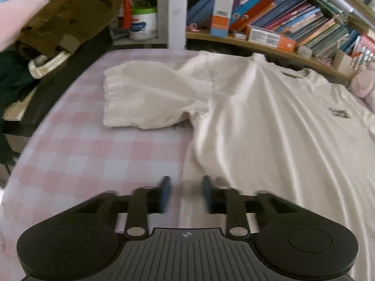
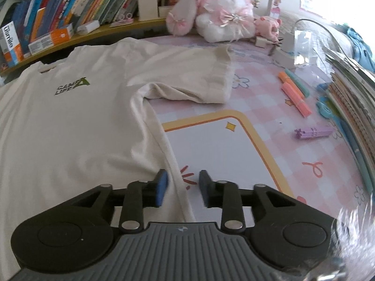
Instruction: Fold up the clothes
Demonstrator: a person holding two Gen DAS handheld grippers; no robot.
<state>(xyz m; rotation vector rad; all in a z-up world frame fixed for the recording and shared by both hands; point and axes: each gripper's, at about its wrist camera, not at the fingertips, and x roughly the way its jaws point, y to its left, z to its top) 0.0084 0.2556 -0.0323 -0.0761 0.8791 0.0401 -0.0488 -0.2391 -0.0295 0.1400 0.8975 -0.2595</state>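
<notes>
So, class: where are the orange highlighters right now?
In the right wrist view, the orange highlighters lie on the pink checked mat, right of the white T-shirt sleeve, near the purple sticks.

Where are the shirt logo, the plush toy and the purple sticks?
shirt logo (image 2: 71, 86), right wrist view, on the green lettering on the chest.
plush toy (image 2: 222, 7), right wrist view, on its white and pink head.
purple sticks (image 2: 313, 133), right wrist view, on the middle of the bundle.

T-shirt (image 2: 70, 121) on mat (image 2: 234, 154), toys (image 2: 218, 11) behind.

Soft daylight, fisheye warp, slight blur
</notes>
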